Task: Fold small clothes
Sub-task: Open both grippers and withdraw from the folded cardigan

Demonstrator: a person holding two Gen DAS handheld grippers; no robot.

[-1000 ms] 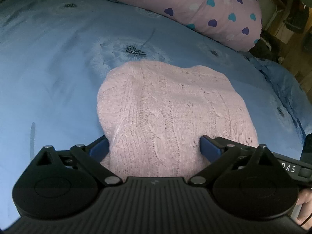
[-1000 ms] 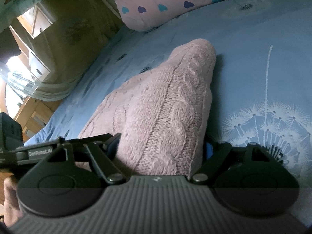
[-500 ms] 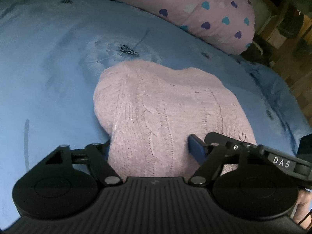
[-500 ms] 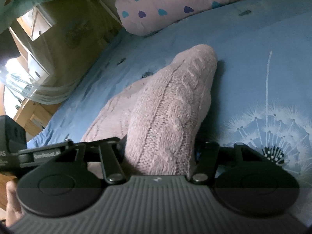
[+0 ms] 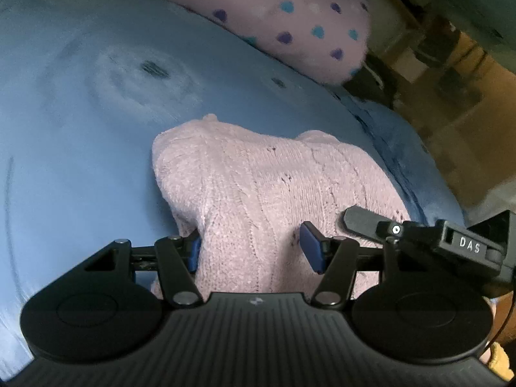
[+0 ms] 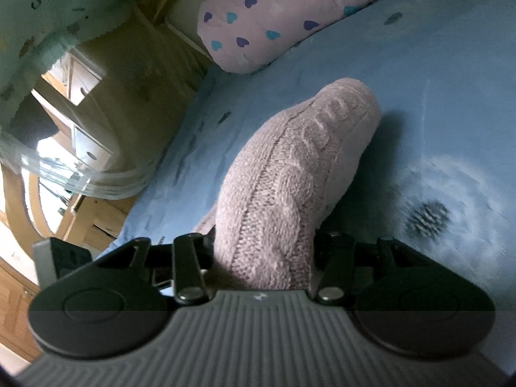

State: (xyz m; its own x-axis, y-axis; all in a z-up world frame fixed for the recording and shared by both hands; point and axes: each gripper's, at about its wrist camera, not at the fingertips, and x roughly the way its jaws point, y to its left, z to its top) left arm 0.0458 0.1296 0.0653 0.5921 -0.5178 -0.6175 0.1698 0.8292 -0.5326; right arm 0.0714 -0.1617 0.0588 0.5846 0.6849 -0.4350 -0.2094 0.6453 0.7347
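A pale pink cable-knit sweater (image 5: 267,187) lies bunched on the blue bedsheet (image 5: 80,135). My left gripper (image 5: 253,250) is shut on its near edge, the knit pinched between the blue pads (image 5: 311,251). In the right wrist view the same sweater (image 6: 290,167) rises as a raised fold off the sheet. My right gripper (image 6: 262,258) is shut on its near end; its fingertips are hidden by the knit. The right gripper's body shows at the right of the left wrist view (image 5: 451,242).
A pink pillow with heart print (image 5: 290,22) lies at the head of the bed, also in the right wrist view (image 6: 274,16). The bed's edge runs beside wooden furniture (image 6: 64,96) and a glass tabletop (image 6: 48,167). Dandelion print marks the sheet (image 6: 429,216).
Both grippers have closed tighter on the sweater and lifted and pulled it back, bunching it narrower. The two grippers have come closer together.
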